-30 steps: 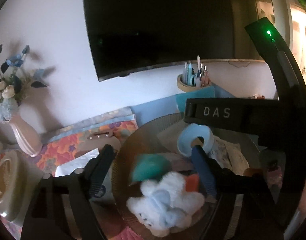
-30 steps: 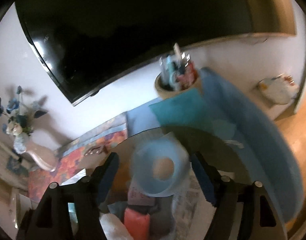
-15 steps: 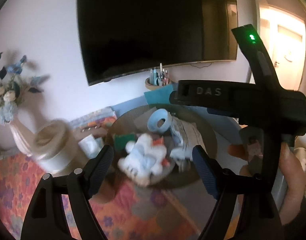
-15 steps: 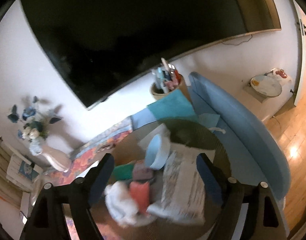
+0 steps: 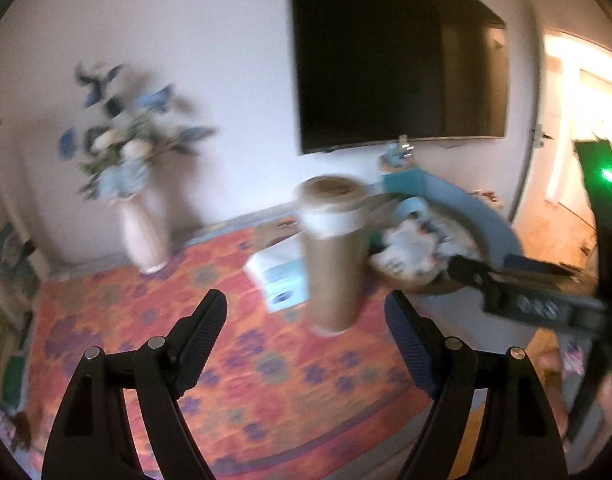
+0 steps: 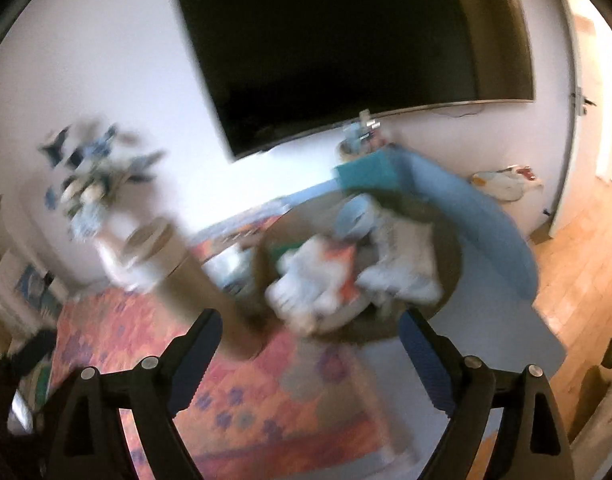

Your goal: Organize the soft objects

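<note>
Soft toys (image 5: pixel 416 246), piled on round tray (image 5: pixel 446 284) right of centre in left wrist view; blurred, count not readable, white plush plainest among them. Pale blue ring (image 5: pixel 416 206) at pile's far edge. Left gripper (image 5: pixel 306 338) across bottom of frame, jaws spread wide, nothing between the pads, only orange floral rug (image 5: pixel 154 320) behind the gap. One tall brown cylinder (image 5: pixel 334 256) with a white band standing on rug just left of tray, white packet (image 5: pixel 280 274) beside its base. One vase of blue and white flowers (image 5: pixel 134 184) at left, smeared by motion. One dark wall television (image 5: pixel 394 60) at upper right. Seen only here: right gripper (image 5: pixel 462 270) reaching in from right edge with a green light above it, fingertips blurred, and part of a hand at lower right corner, cut off.

Right wrist view: right gripper's jaws across bottom, just been opening, standing wide apart and empty. Pile of toys (image 6: pixel 326 276) at centre, larger in frame, orange-red piece (image 6: pixel 344 266) showing against white plush, all badly blurred. Cylinder leaning left of centre, its base partly hidden behind left finger. Seen only here: curved blue cushion (image 6: pixel 478 224) behind tray, wooden floor (image 6: pixel 582 264) at right, white bundle (image 6: pixel 506 182) near wall, indistinct.
</note>
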`<state>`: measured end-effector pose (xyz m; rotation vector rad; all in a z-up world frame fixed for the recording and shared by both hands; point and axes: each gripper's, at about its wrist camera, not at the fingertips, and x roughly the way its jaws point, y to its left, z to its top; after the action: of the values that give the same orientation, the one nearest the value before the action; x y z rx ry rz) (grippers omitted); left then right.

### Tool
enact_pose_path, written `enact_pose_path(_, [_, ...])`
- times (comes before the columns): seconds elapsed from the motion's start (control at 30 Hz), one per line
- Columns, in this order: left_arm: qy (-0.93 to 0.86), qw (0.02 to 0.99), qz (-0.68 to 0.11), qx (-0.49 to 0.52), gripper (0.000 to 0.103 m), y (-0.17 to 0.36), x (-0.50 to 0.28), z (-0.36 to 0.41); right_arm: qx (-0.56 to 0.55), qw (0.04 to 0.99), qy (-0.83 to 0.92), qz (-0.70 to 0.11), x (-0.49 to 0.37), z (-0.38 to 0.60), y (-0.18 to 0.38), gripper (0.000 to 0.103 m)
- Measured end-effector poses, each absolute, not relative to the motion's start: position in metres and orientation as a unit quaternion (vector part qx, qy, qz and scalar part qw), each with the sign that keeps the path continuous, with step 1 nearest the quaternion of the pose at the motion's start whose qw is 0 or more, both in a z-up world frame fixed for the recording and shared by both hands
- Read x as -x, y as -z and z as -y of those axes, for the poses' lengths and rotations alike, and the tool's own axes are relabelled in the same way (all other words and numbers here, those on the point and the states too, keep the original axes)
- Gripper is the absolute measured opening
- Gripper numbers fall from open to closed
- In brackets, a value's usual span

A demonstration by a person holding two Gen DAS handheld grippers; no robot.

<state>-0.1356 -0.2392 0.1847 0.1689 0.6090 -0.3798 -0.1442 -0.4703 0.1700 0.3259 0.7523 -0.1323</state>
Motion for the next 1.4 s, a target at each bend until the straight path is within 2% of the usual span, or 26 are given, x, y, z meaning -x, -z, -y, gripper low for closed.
enact_pose_path(0.43, [0.06, 0.941, -0.332, -0.033, 0.08, -0.154, 0.09, 0.088, -0.041, 0.917, -0.072, -0.391, 0.102, 0.283, -0.161, 0.089])
enact_pose_path(0.67, [-0.019, 0.95, -0.311, -0.018, 0.08, -0.12, 0.059, 0.019, -0.021, 0.935, -0.081, -0.344, 0.056, 0.213, -0.147, 0.091])
enact_pose_path(0.73, [-0.029, 0.95, -0.31, -0.027, 0.08, -0.106, 0.049, 0.01, -0.013, 0.942, -0.081, -0.325, 0.046, 0.197, -0.136, 0.098])
enact_pose_path(0.83, [-0.03, 0.946, -0.321, -0.037, 0.08, -0.079, 0.035, 0.002, 0.011, 0.947, -0.077, -0.313, 0.031, 0.175, -0.11, 0.098])
enact_pose_path(0.97, [-0.017, 0.932, -0.361, -0.023, 0.08, -0.041, 0.019, -0.004, 0.023, 0.934, -0.079, -0.348, 0.01, 0.158, -0.069, 0.098])
enact_pose_path(1.03, [-0.023, 0.912, -0.409, -0.033, 0.08, -0.027, 0.007, -0.002, 0.018, 0.924, -0.082, -0.372, 0.001, 0.156, -0.048, 0.098])
enact_pose_path(1.23, [-0.031, 0.905, -0.421, -0.057, 0.08, -0.021, 0.003, 0.007, 0.001, 0.887, -0.053, -0.458, -0.025, 0.163, -0.018, 0.098])
enact_pose_path(1.4, [-0.036, 0.902, -0.429, -0.039, 0.08, -0.019, 0.001, 0.0, -0.015, 0.886, -0.045, -0.461, -0.026, 0.171, -0.016, 0.098])
